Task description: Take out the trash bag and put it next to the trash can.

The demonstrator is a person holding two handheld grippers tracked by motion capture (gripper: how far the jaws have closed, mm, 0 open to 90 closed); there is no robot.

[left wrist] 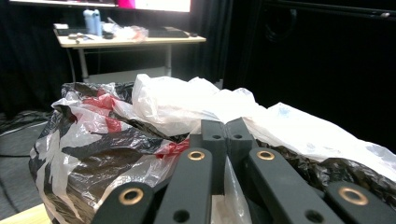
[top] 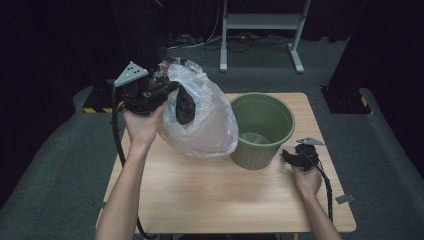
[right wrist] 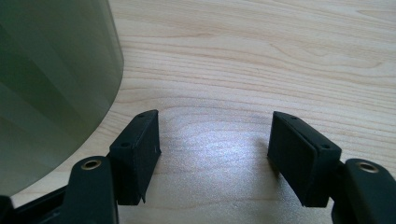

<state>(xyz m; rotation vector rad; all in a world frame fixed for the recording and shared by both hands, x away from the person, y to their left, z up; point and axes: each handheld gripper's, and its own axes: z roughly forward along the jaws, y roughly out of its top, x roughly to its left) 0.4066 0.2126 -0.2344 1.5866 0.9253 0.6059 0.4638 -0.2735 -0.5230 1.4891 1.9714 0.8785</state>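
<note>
A translucent plastic bag (top: 207, 125) stuffed with black, white and red plastic hangs over the table's left half, close to the green bucket (top: 256, 154). My left gripper (top: 172, 91) is shut on the bag's gathered top. In the left gripper view its jaws (left wrist: 226, 134) meet with the bag's film (left wrist: 154, 105) pinched between them. The bucket stands upright on the wooden table (top: 210, 195), with nothing loose in it. My right gripper (top: 291, 157) rests low on the table at the bucket's right. Its jaws (right wrist: 215, 149) stand open over bare wood, beside the bucket's wall (right wrist: 51, 84).
A grey metal stand (top: 260, 22) rises on the floor behind the table. Dark curtains close in the sides. A desk (left wrist: 126, 41) with bottles and clutter appears far off in the left gripper view. Bare wood stretches along the table's near part.
</note>
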